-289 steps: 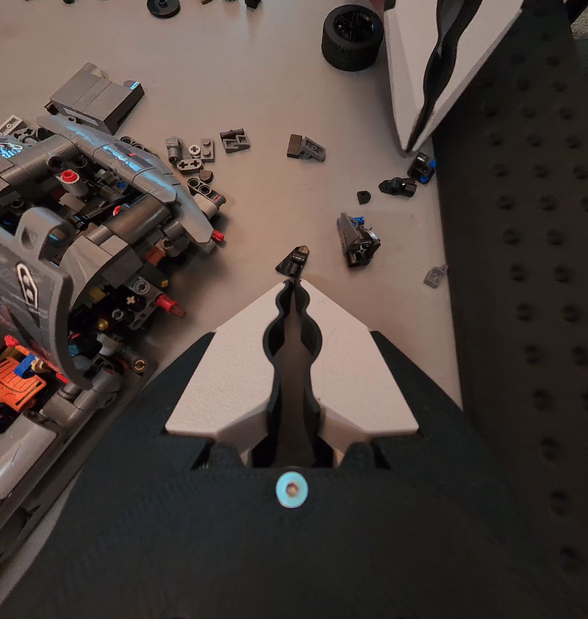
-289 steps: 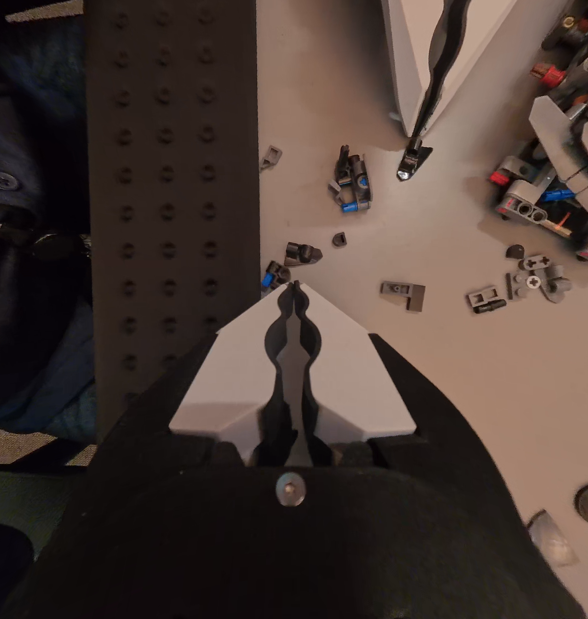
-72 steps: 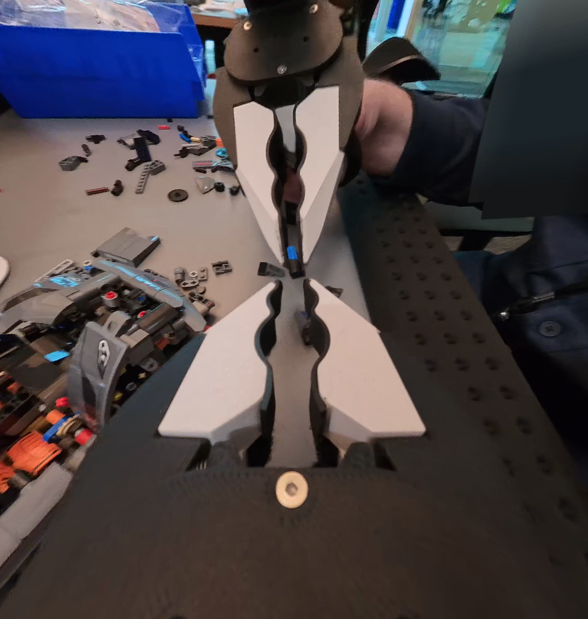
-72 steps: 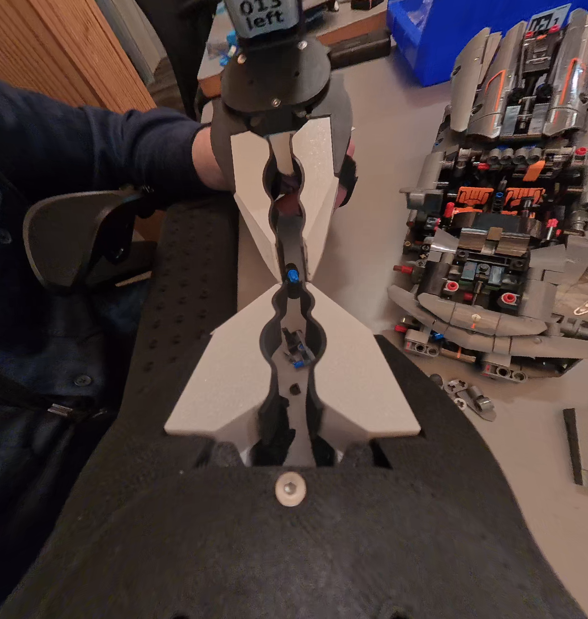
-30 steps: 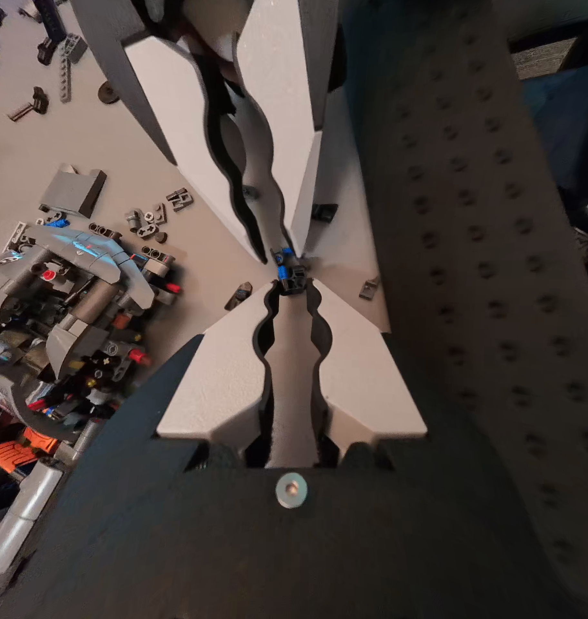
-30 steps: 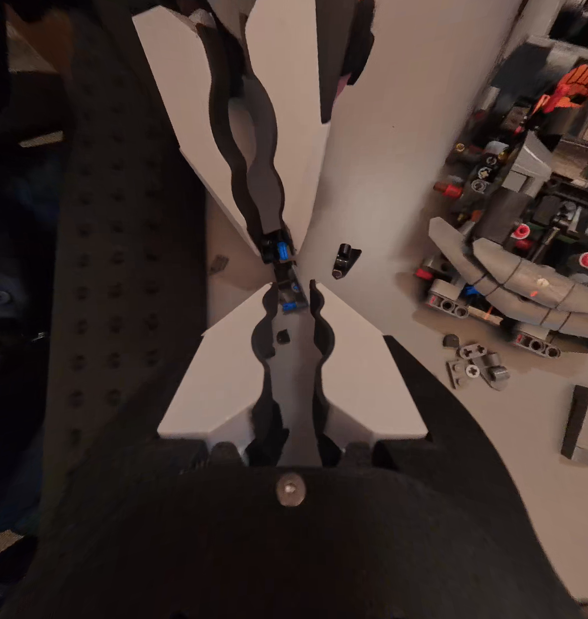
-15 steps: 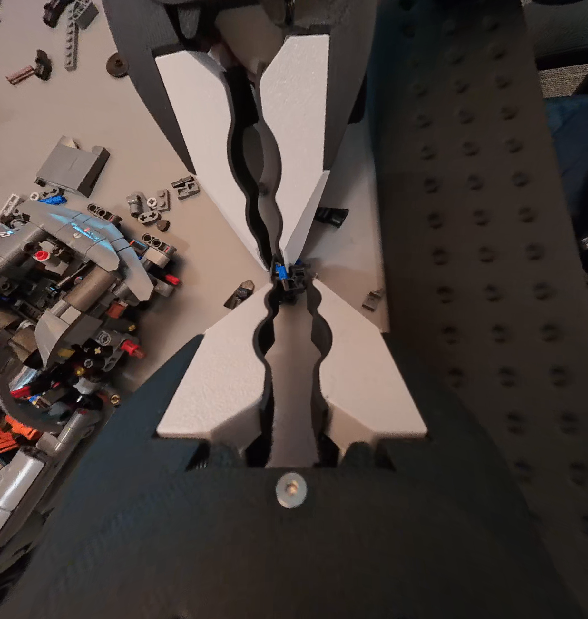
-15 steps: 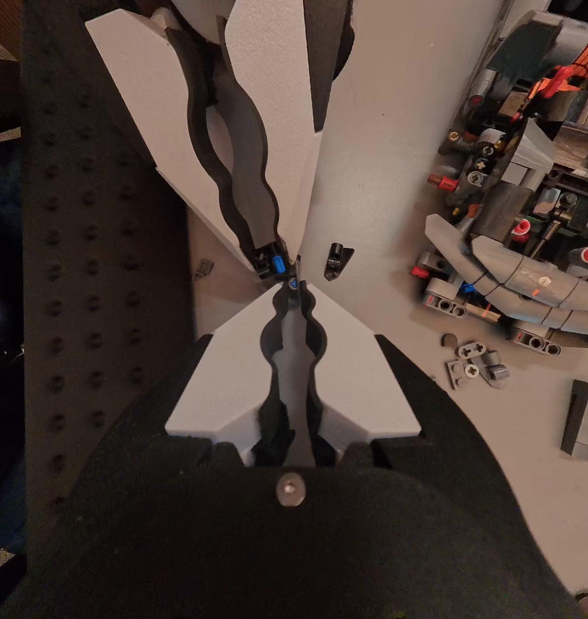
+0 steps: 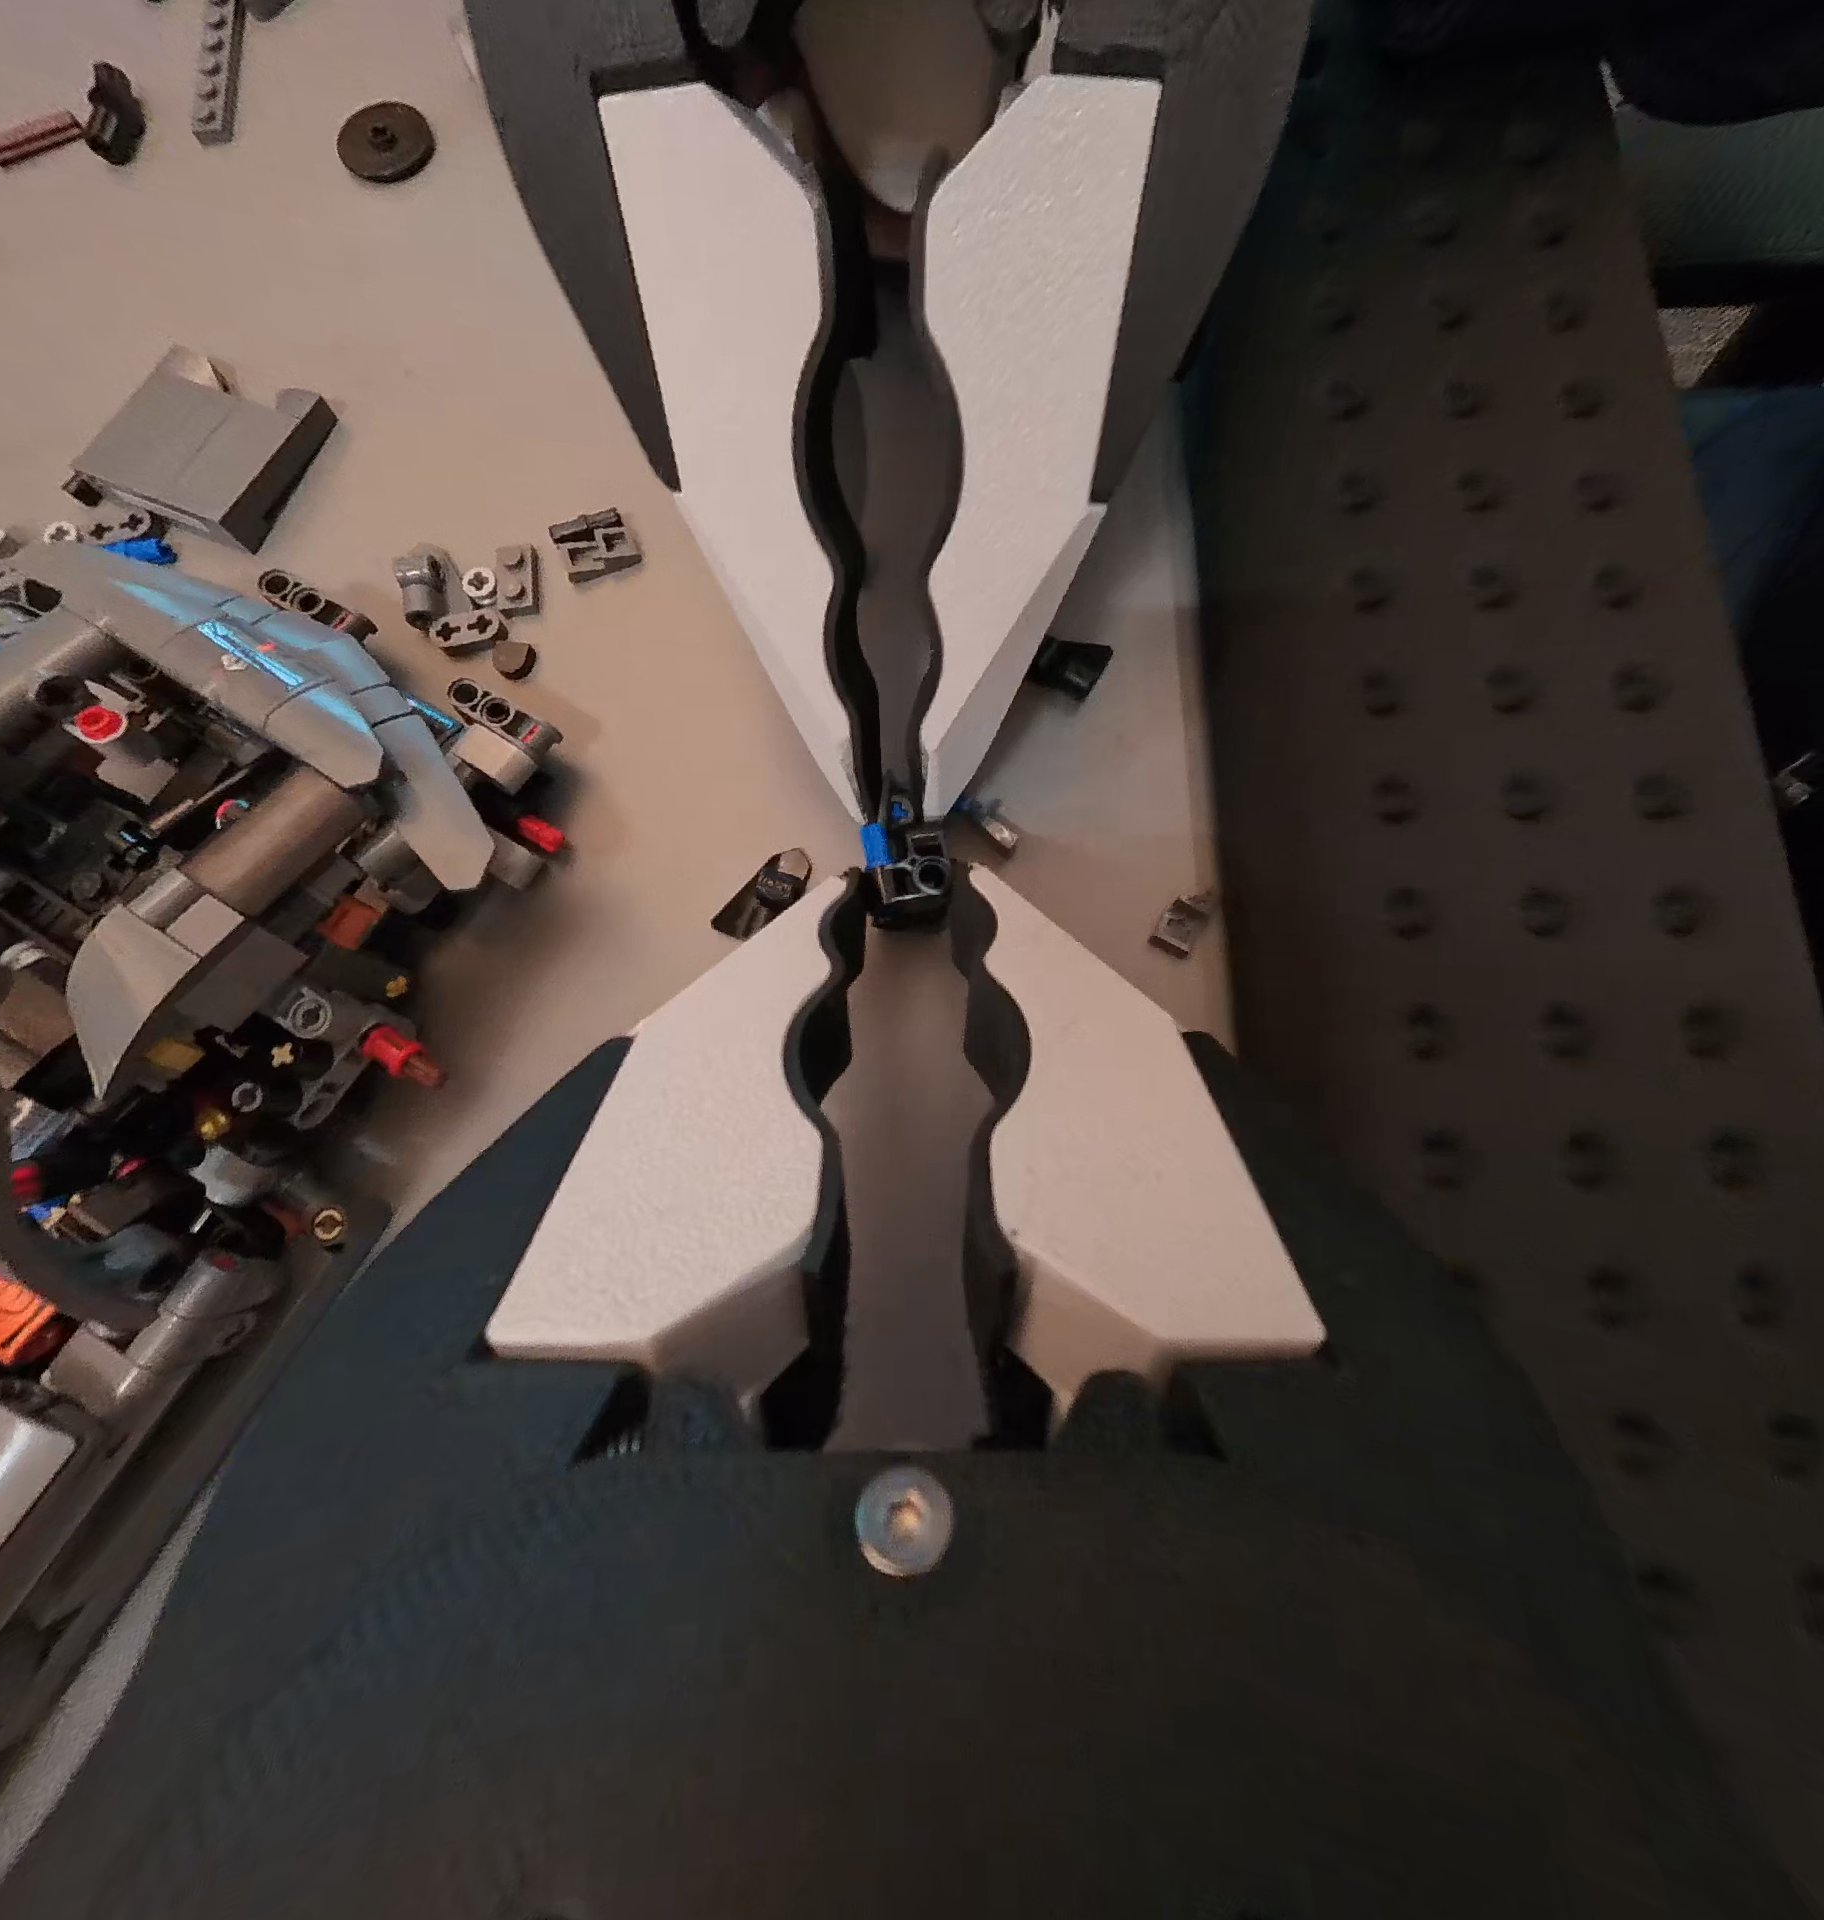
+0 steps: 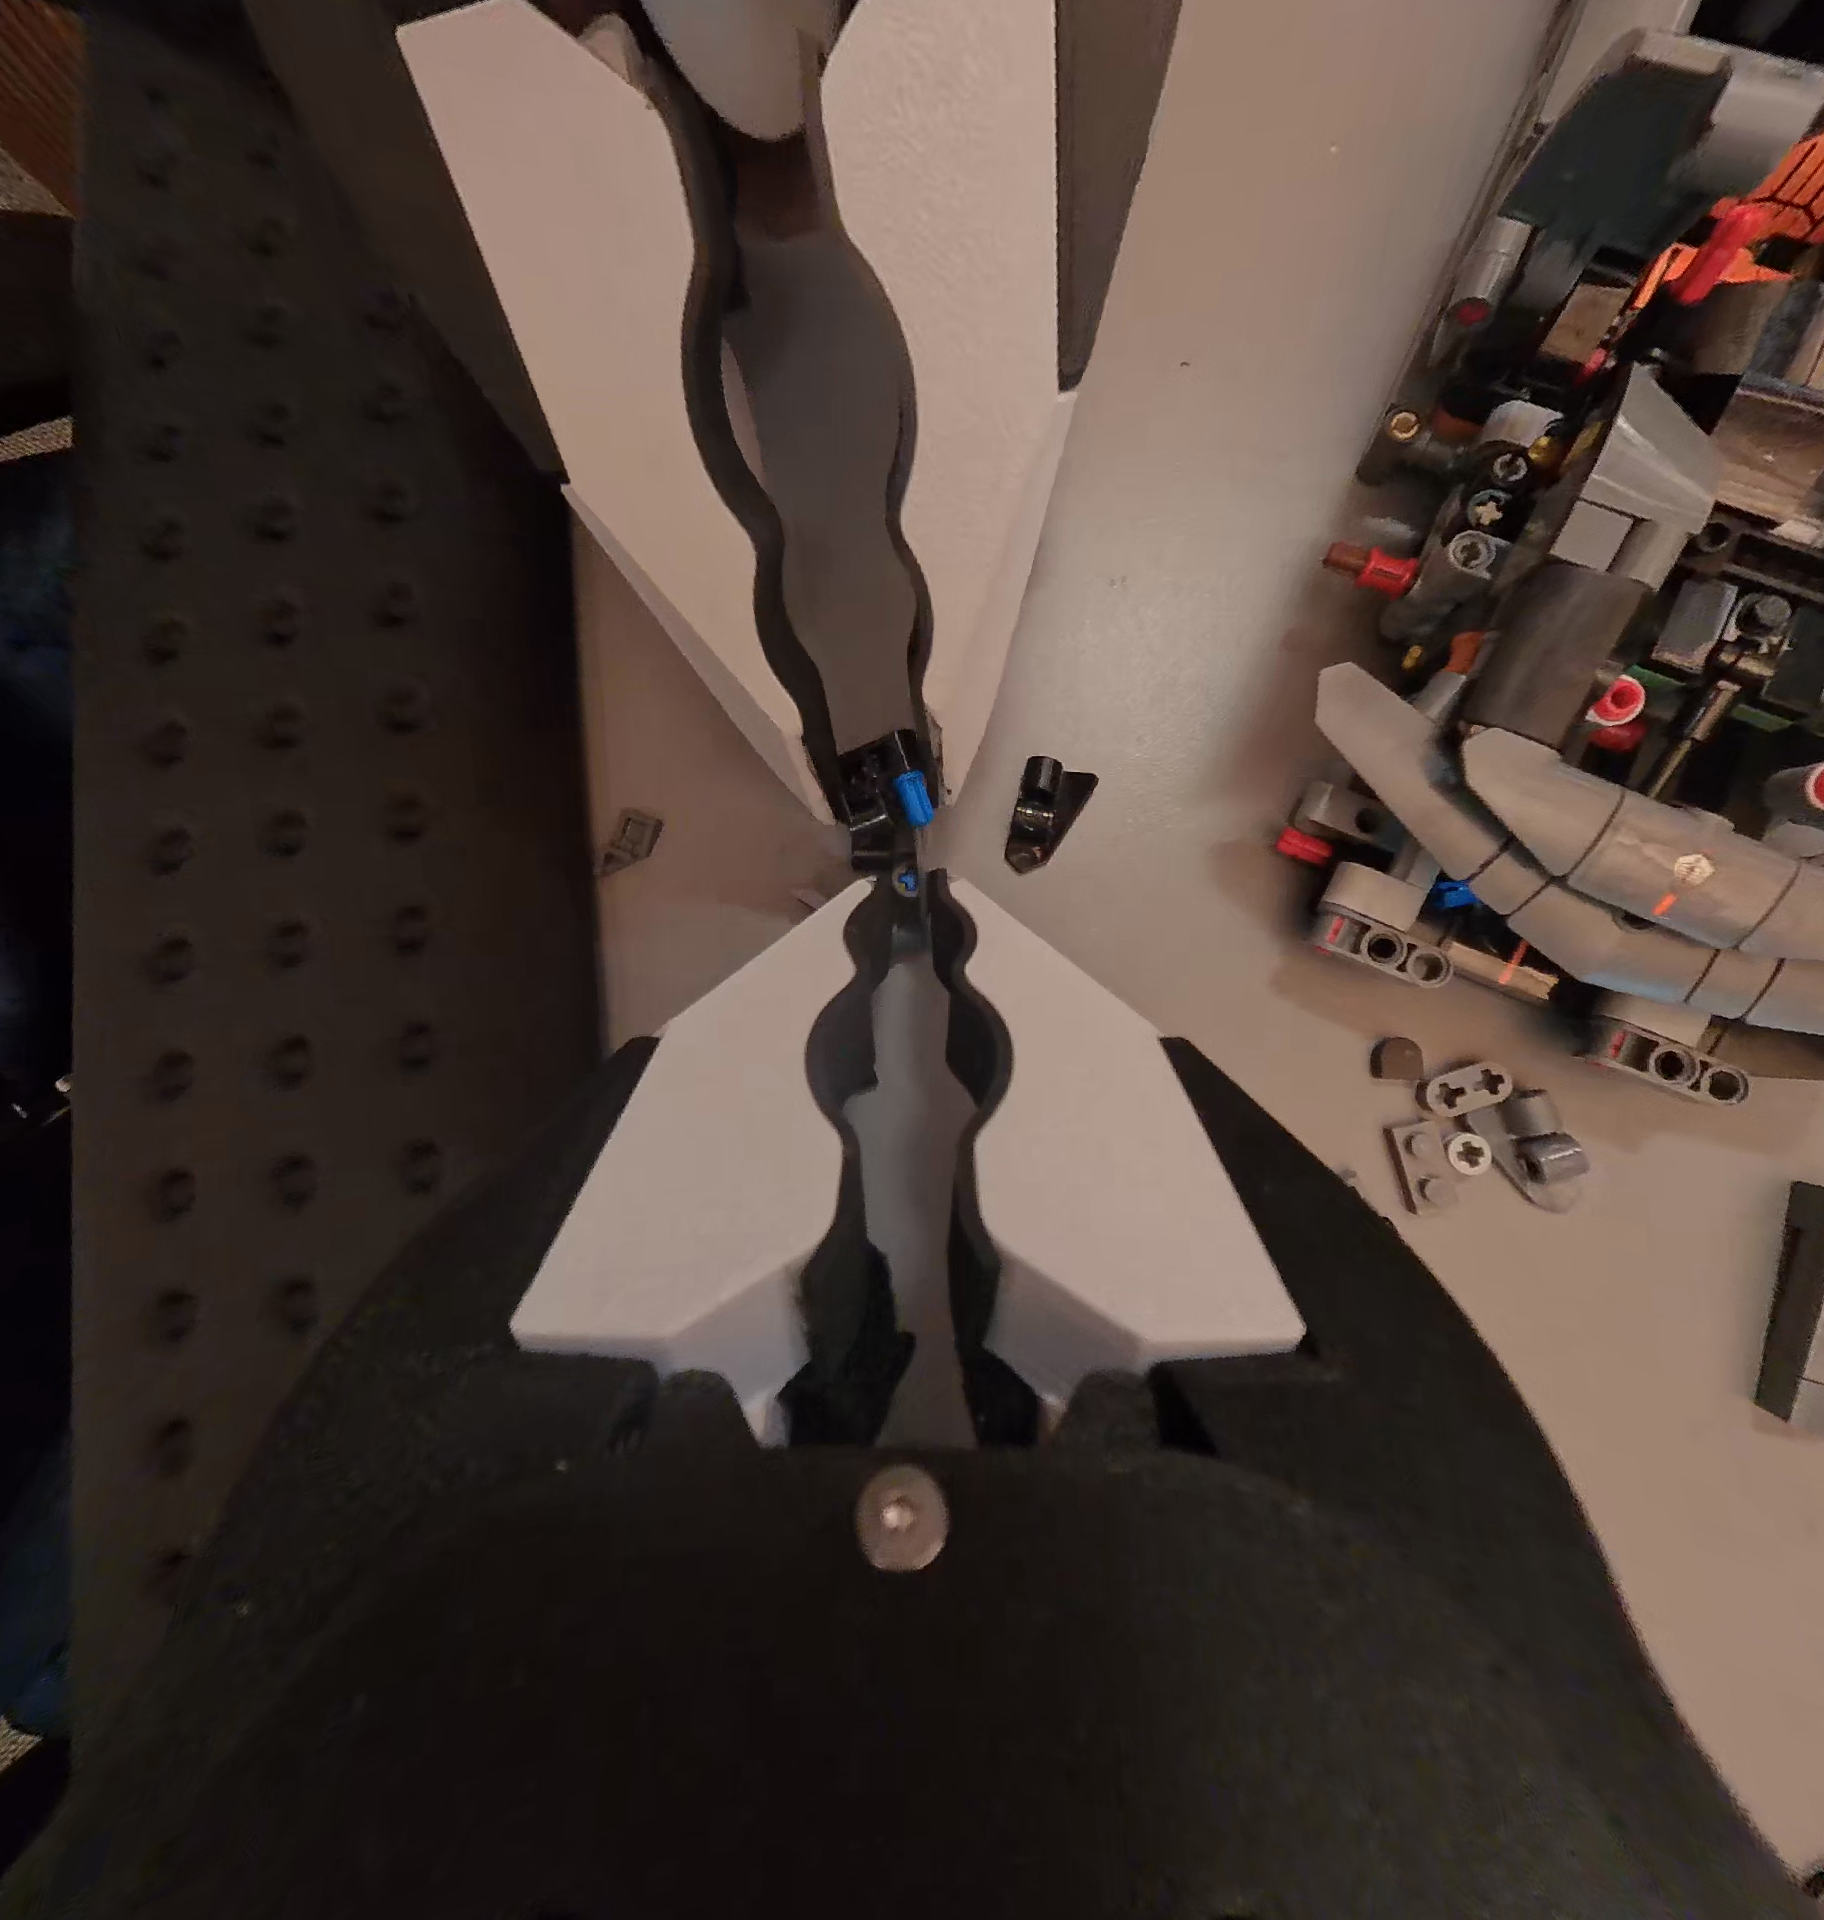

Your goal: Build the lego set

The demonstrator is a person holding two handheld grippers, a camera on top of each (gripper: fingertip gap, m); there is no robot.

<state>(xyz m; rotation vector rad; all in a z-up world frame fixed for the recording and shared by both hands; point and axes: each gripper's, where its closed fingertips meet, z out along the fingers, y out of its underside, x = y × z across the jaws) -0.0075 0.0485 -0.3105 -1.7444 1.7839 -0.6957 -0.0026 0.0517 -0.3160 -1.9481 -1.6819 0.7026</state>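
Observation:
My left gripper [image 9: 913,881] is shut on a small black connector block [image 9: 915,883] with a blue pin [image 9: 875,842] at its side. My right gripper [image 10: 903,883] is shut on a thin black piece with a blue spot [image 10: 906,881]. The two grippers meet tip to tip above the table, and the two pieces touch. In the right wrist view the left gripper [image 10: 877,805] comes in from the top with the black block [image 10: 866,800]. In the left wrist view the right gripper [image 9: 897,795] comes in from the top. The grey Lego car model [image 9: 212,831] lies to the side.
A black studded board [image 9: 1510,831] runs along the table edge and also shows in the right wrist view [image 10: 264,727]. Loose parts lie on the grey table: a small black piece [image 9: 773,883], a cluster of grey bits [image 9: 472,603], a dark grey slab [image 9: 201,447], a black disc [image 9: 386,140]. Only a small space, under 4 cm, lies between the two pairs of fingers. The dark grey slab [image 9: 201,447] is about 20 cm from both grippers' fingertips.
Both grippers picked small pieces off the table, lifted them and turned to face each other. In the last second they closed the gap and lined up, so the pieces now touch.

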